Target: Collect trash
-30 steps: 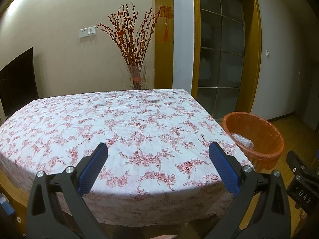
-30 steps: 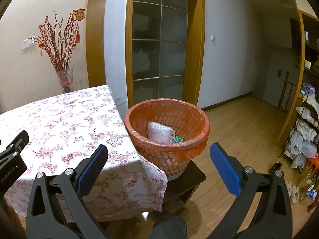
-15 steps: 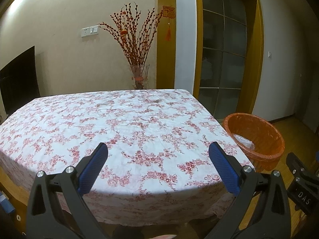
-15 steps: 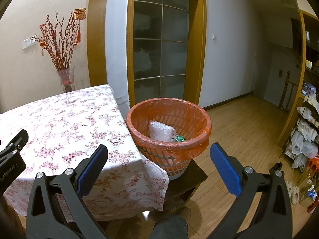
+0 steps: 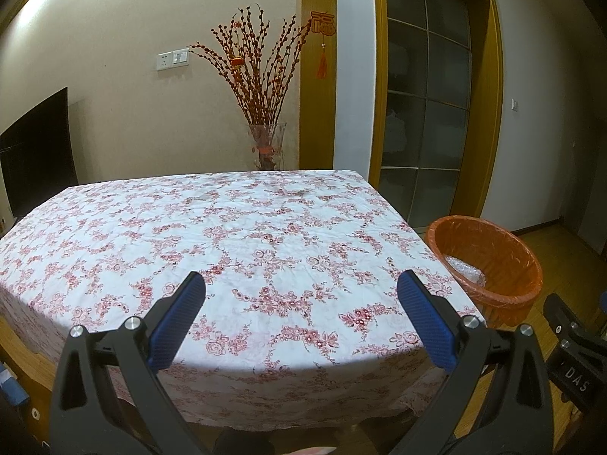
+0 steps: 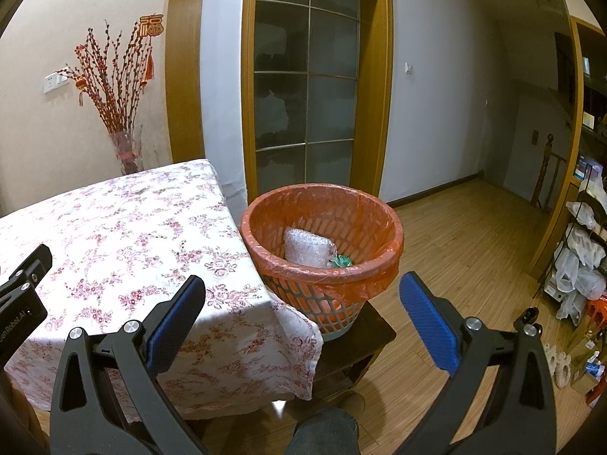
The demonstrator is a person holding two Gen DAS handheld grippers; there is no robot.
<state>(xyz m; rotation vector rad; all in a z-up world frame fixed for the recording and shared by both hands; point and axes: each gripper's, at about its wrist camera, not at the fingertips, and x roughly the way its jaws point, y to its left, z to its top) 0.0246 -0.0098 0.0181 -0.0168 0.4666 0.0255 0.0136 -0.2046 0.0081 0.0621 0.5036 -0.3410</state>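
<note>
Beside the floral-clothed surface (image 6: 125, 235), an orange-lined wastebasket (image 6: 322, 265) on a low stool holds a bubble-wrap bundle (image 6: 307, 247) and a green scrap (image 6: 342, 261). Left tongs (image 5: 301, 305) and right tongs (image 6: 302, 305) both gape apart, holding nothing.

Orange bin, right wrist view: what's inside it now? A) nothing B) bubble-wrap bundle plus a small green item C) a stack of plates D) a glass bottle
B: inside the orange bin a bubble-wrap bundle leans on the inner wall, with a small green item beside it, low near the front rim.
</note>
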